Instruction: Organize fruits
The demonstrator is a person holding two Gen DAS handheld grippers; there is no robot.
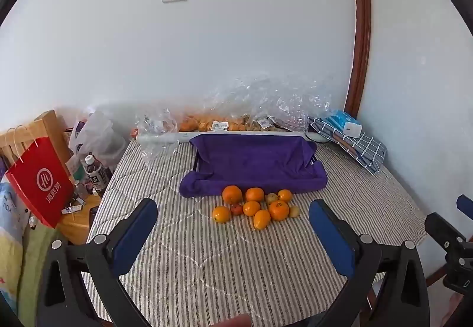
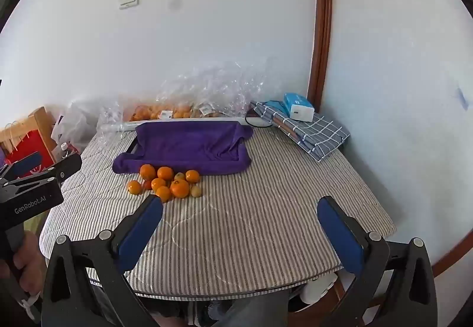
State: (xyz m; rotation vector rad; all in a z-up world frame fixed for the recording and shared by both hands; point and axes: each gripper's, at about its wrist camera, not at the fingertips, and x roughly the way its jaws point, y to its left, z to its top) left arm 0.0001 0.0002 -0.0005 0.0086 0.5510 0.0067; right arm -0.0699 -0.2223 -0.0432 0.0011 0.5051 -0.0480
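Left gripper [image 1: 233, 220] and right gripper [image 2: 240, 216] both released, empty, fruits [image 1: 255, 206] ahead, apart, nearer left.

Both handheld units, the left gripper [image 1: 233, 226] and the right gripper [image 2: 239, 226], are showing black angular frames with silver round rivets and blue finger pads [image 1: 134, 235], the left body carrying white "GenRobot.AI" lettering.

- Fruits [image 1: 254, 206], ahead of the left gripper [image 1: 233, 226]: mostly bright orange, a few pale yellow, one reddish.
- Towel [image 1: 254, 166] beyond them: deep purple.
- Table cover [image 1: 236, 262] under both grippers: grey and white stripes.
- Gripper pads [image 1: 134, 235]: blue on black frames.
- Folded cloth [image 2: 313, 132], far right: blue-grey with white check.
- Paper bag [image 1: 41, 182], left: red.
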